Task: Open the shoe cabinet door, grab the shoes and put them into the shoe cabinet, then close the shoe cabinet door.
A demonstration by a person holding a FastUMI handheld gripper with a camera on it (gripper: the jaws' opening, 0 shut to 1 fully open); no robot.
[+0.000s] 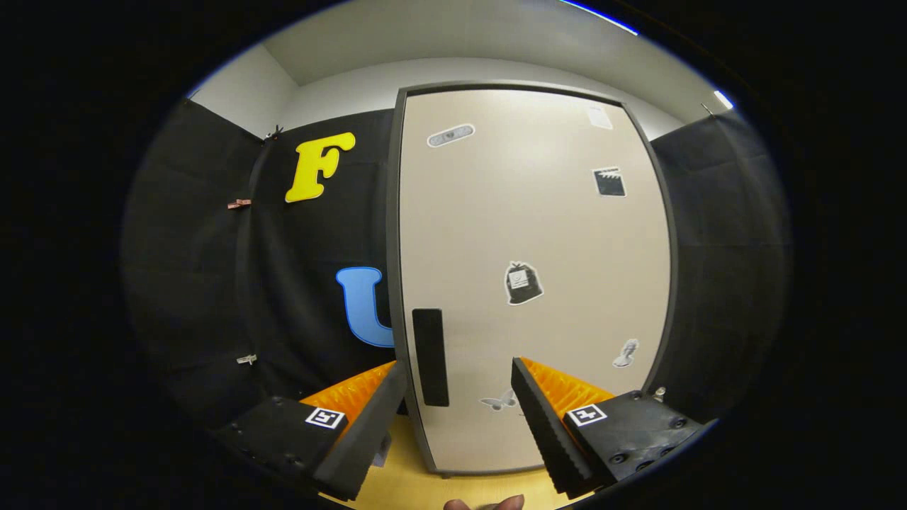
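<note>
The shoe cabinet (531, 212) stands upright just ahead of my fingers, its beige door shut inside a dark grey frame. A tall black handle (431, 356) sits near the door's lower left edge. My gripper (459, 372) is open, and the handle lies between the two fingers, close to the left fingertip (393, 379). The right fingertip (521, 375) is over the door's lower part. Neither finger touches the handle. Several small stickers dot the door.
The cabinet rests on a light wooden surface (418, 482) below my fingers. Black cloth walls stand to the left and right of the cabinet. A person's fingertips (489, 503) show just under the gripper.
</note>
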